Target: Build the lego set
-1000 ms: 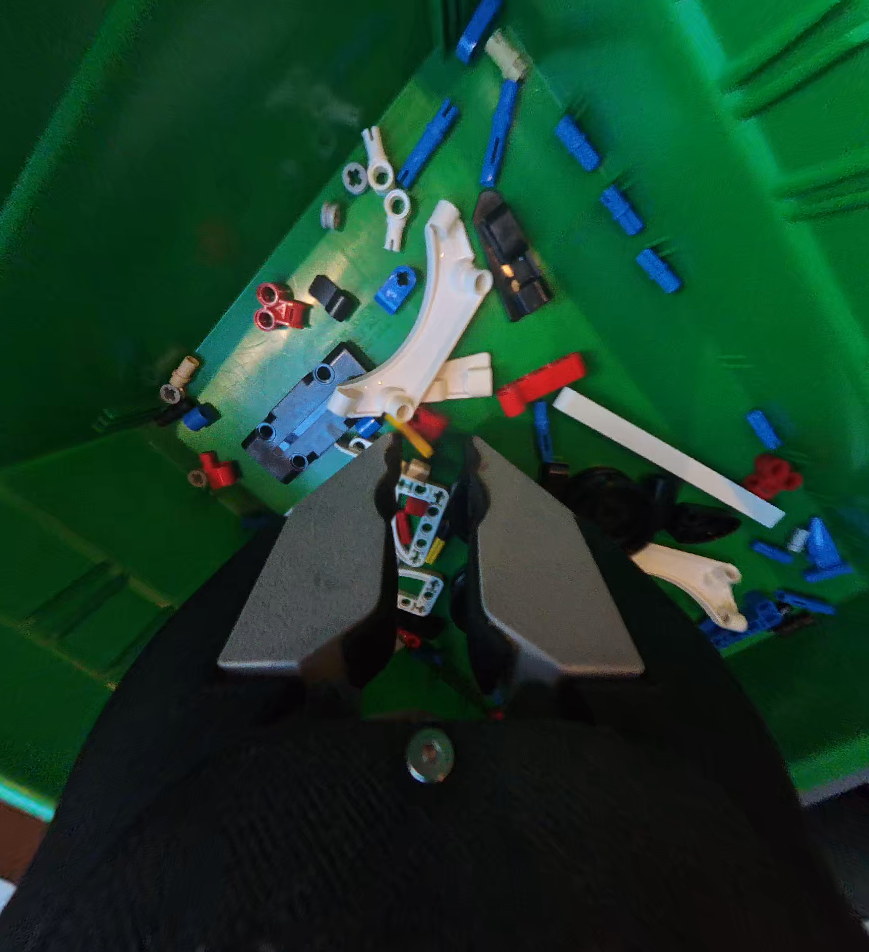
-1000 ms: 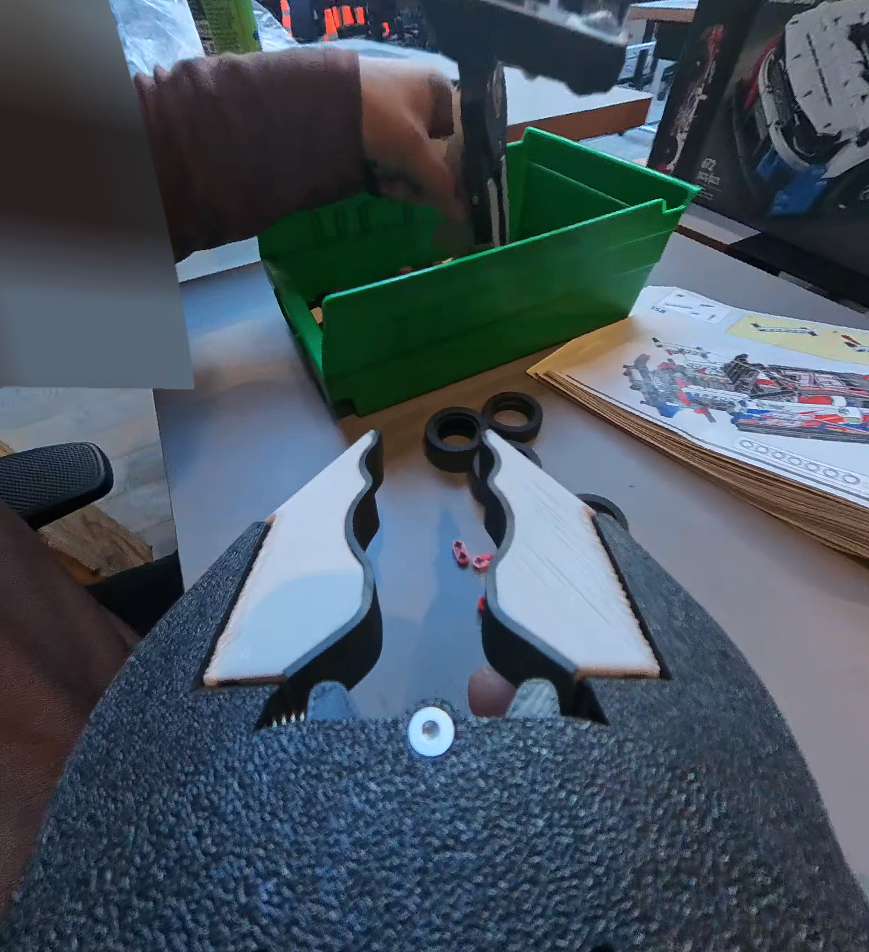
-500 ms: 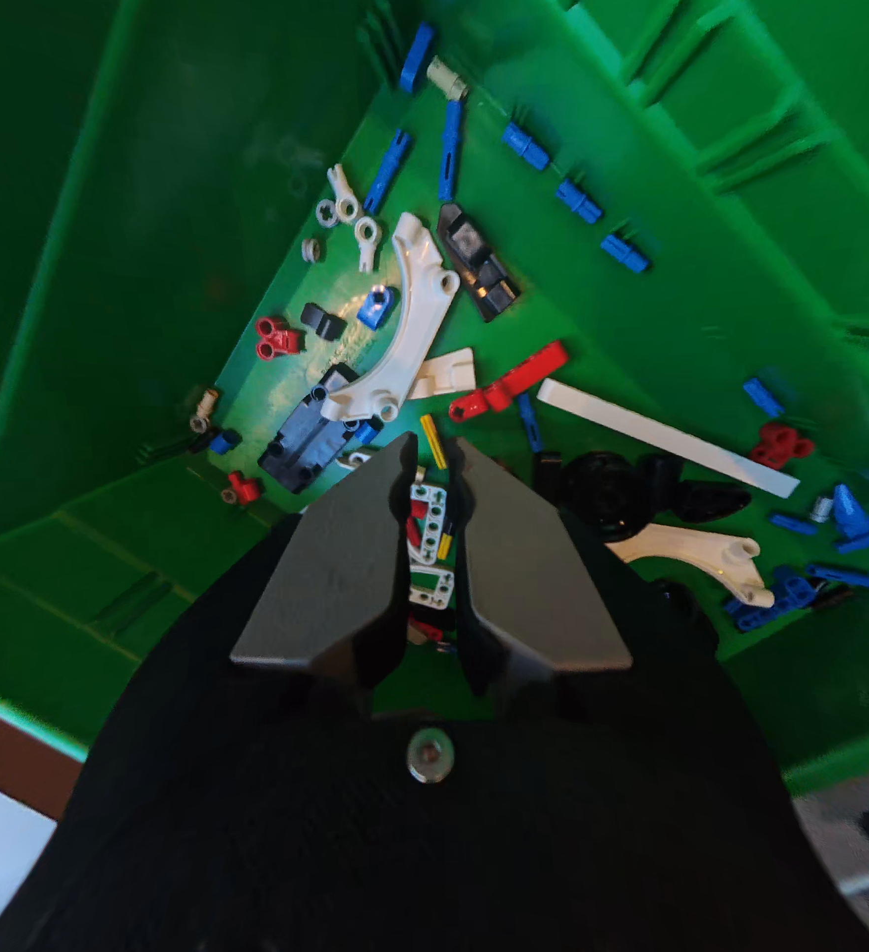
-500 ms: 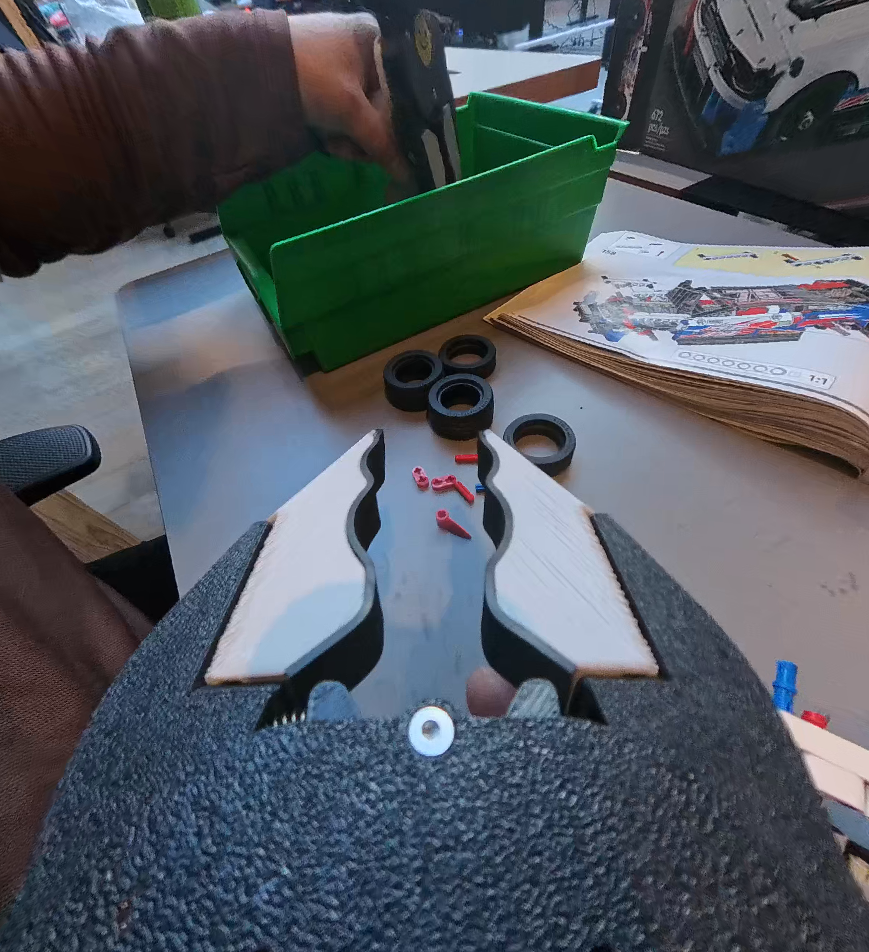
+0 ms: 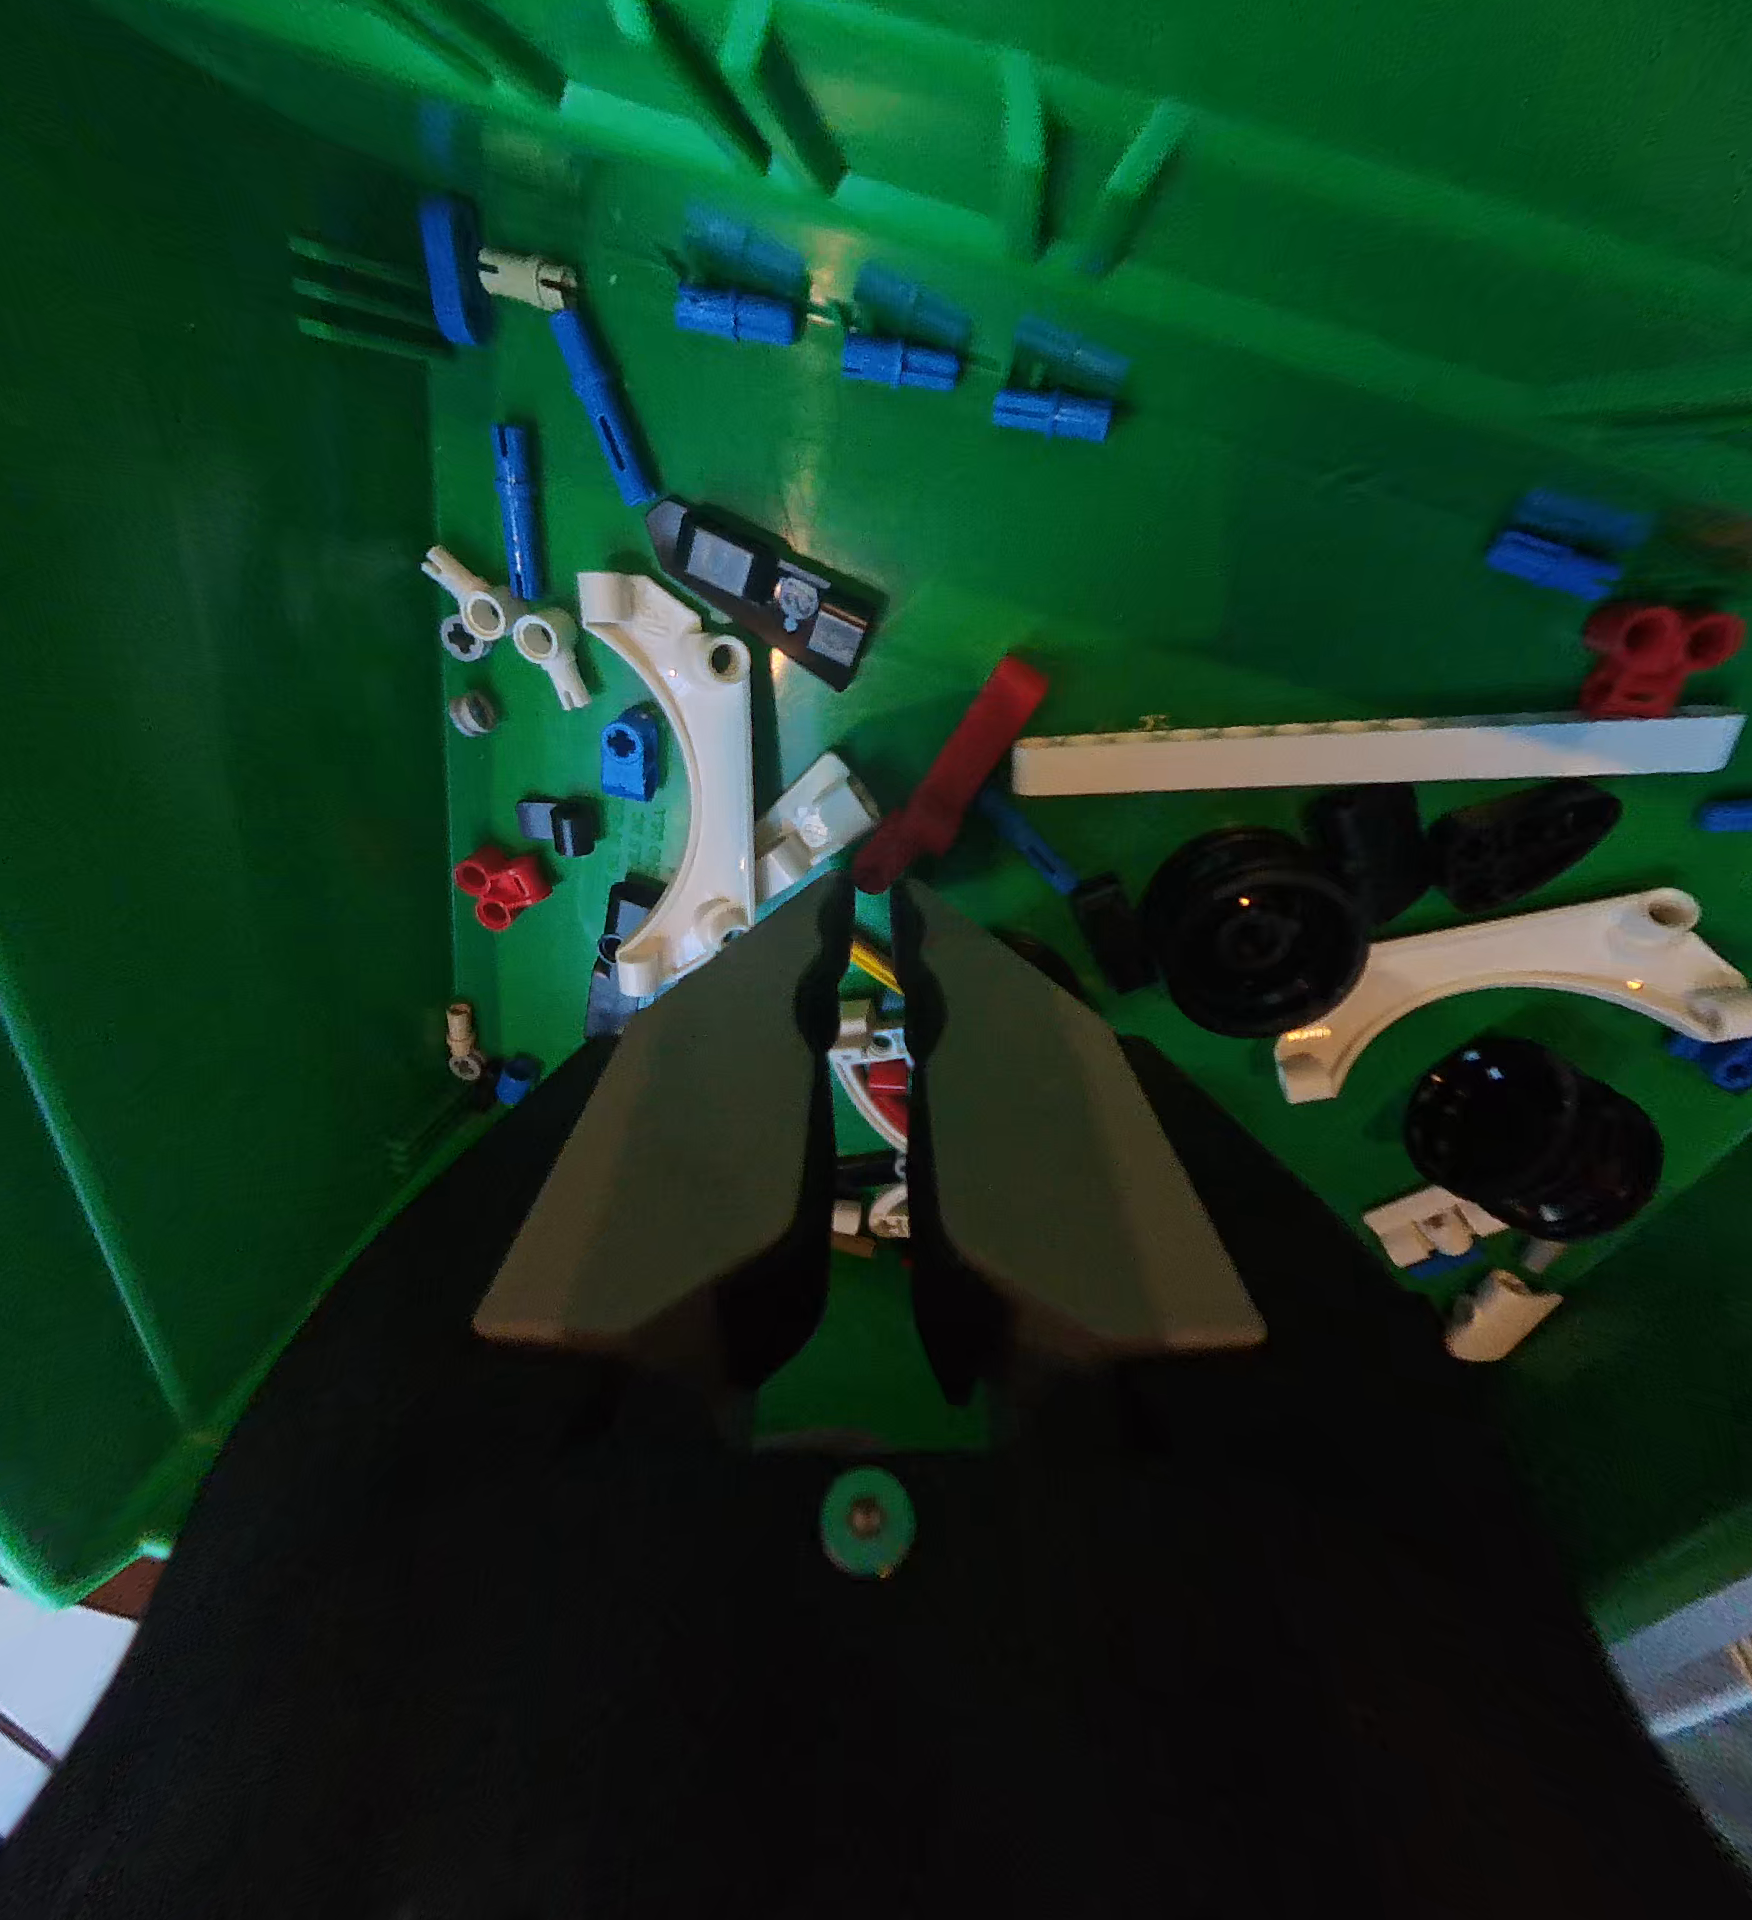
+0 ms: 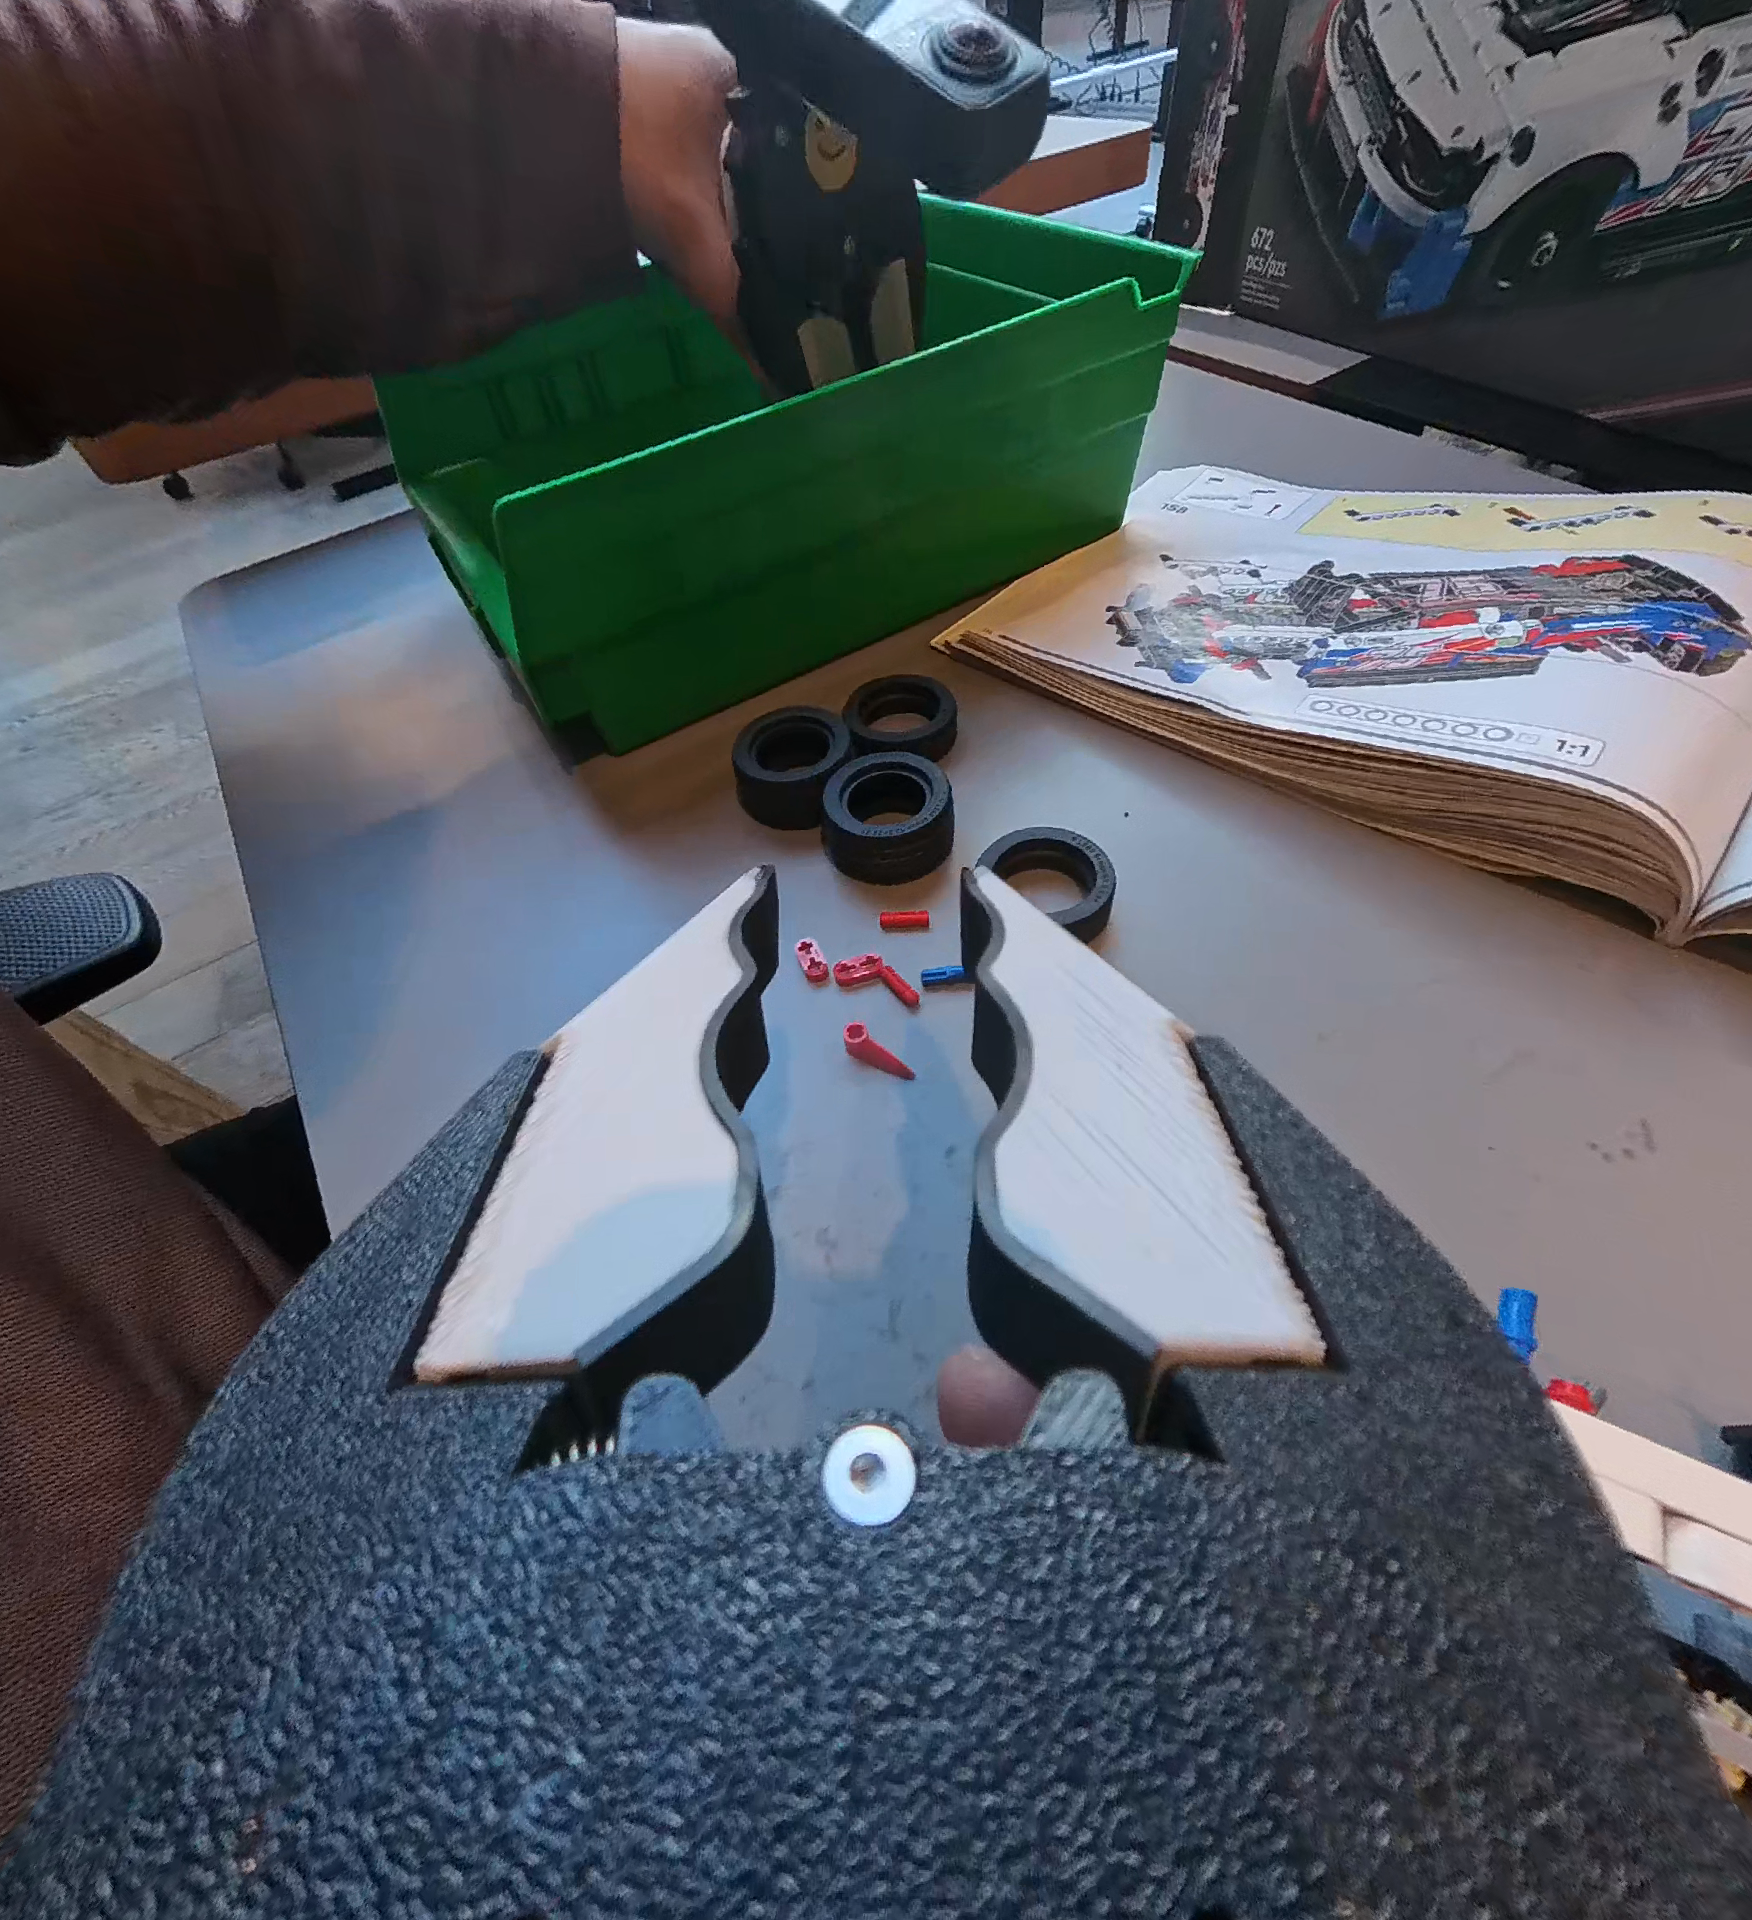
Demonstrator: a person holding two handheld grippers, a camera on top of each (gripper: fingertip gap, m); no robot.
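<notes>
That red beam (image 5: 950,777) is the piece to watch: it lies on the floor of the green bin (image 5: 176,727), right ahead of your left tool (image 5: 870,902), its near end touching or just shy of the tips, its long axis slanting up and away to the right. It looks long, slim and flat, one end broader, wedged between the white arch (image 5: 690,769) on the left and the long white beam (image 5: 1371,750) on the right. Your left tool's jaws are nearly together, only a thin slit between them, and whether they already pinch the beam's end is hard to say in this dim view. Your right tool (image 6: 869,904) is well apart from the bin, out over the table (image 6: 1371,1039), jaws wide and empty above small red pins (image 6: 856,971), with the black tyres (image 6: 887,816) just beyond. So the left one is much nearer.
</notes>
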